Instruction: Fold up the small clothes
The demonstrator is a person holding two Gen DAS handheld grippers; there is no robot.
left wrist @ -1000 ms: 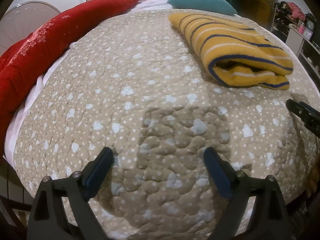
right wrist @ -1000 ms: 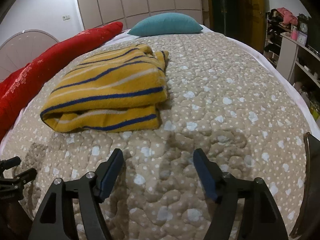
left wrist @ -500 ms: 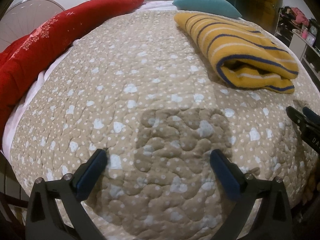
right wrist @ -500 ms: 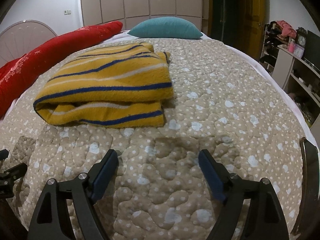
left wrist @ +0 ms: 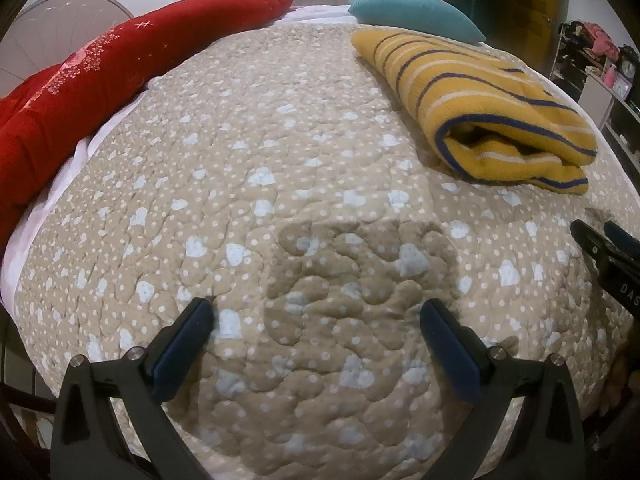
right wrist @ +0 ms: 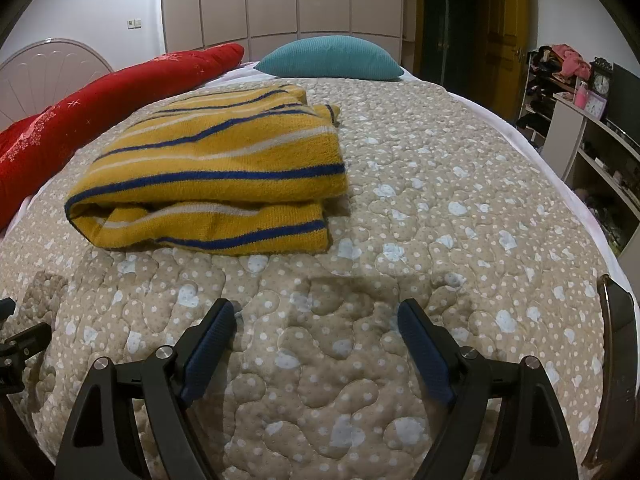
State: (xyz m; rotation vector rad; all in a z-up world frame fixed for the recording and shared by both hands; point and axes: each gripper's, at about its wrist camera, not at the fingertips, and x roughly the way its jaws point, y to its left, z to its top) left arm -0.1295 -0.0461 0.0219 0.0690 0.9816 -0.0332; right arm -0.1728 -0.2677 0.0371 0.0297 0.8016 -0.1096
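Over the quilt, nearest: left gripper [left wrist: 316, 314] hangs above bare quilt [left wrist: 280, 184], jaws spread as wide as they go, nothing between them.

Beside it over the quilt: right gripper [right wrist: 316, 320] also hangs above bare fabric, jaws wide and empty; its tip shows at the right edge of the left view.

Change at the jaws: a second ago both pairs stood narrower; the left went fully wide half a second ago, and the right widened then too and has since held.

Change in position: neither hand has travelled much, though the views have tilted up a little, so the sweater sits lower in frame than before.

Sweater [right wrist: 216, 176]: yellow knit with blue and white stripes, lying on the quilt beyond both grippers, well apart from the left one and nearer the right. It is doubled over into a thick rectangle, fold edge toward the grippers, one layer stacked on another, touched by neither tool.

Meaning for the task: with both tools empty, open and clear of a garment already in a compact stack, I judge this piece done, or nearly so, and let go; no other clothes to fold show on the quilt.

Far side of the quilt: teal pillow [right wrist: 332, 58] past the sweater, red bolster [left wrist: 100, 76] along the left edge.

Beyond the quilt: wardrobe doors [right wrist: 280, 0] and a cluttered shelf [right wrist: 592, 128] at right.
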